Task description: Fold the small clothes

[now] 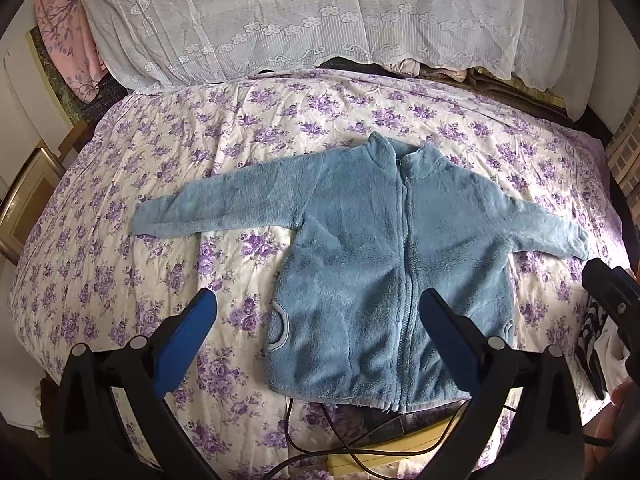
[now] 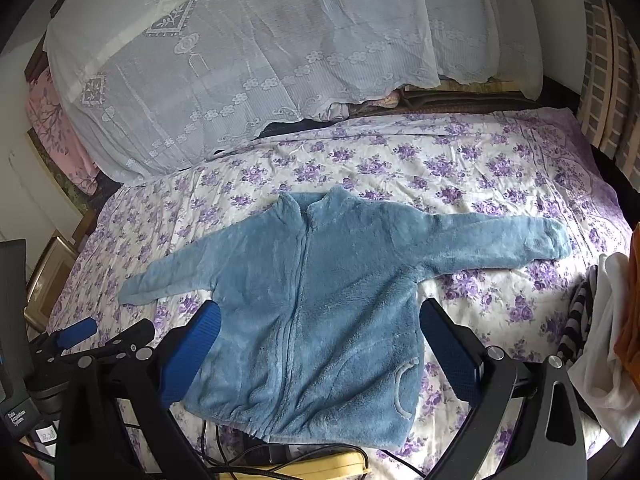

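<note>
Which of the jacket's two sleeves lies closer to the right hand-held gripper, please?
The sleeve stretched toward the pile of clothes. It lies beyond the right hand-held gripper; the other sleeve points toward the left hand-held gripper.

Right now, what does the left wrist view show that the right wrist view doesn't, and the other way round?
Only the left wrist view shows the open left gripper head-on, plus the pocket loop on the jacket's left side. Only the right wrist view shows the open right gripper head-on and the pile of clothes at the right edge. Both show the blue fleece jacket lying flat, zipped, sleeves spread, on the floral bedspread, with the lace cover behind.
</note>
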`<state>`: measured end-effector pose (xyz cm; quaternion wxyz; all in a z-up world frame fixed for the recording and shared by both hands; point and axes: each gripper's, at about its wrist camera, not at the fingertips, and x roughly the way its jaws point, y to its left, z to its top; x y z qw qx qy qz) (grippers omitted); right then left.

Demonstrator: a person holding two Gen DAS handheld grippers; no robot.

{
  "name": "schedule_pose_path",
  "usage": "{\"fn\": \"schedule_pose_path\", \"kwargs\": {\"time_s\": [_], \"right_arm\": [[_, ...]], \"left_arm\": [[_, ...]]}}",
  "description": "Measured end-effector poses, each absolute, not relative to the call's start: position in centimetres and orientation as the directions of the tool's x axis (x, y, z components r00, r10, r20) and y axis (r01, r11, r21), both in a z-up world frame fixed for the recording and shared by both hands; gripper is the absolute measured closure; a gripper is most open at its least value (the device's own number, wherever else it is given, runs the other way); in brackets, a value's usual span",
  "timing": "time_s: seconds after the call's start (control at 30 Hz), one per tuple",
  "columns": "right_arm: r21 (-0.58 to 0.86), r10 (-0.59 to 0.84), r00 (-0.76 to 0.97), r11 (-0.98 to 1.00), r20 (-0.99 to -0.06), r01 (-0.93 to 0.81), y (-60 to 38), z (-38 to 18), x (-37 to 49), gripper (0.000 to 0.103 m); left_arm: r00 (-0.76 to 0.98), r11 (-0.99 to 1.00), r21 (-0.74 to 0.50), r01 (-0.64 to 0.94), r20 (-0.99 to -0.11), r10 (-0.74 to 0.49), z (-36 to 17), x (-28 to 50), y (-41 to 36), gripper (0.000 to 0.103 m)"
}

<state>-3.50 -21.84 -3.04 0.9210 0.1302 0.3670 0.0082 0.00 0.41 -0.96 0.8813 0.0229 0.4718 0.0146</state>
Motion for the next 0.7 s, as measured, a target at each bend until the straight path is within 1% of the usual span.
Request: {"fn": "schedule_pose_path", "kwargs": {"time_s": [0.7], "right_arm": [[0.253,0.115,0.712,0.963,-0.693,0.091,-21.9,-3.6,-3.4,0.003]], "left_arm": [[0.535,0.999,0.04,-0.006,-0.844,0.037,-1.8,0.1,0.7,0.004]]}}
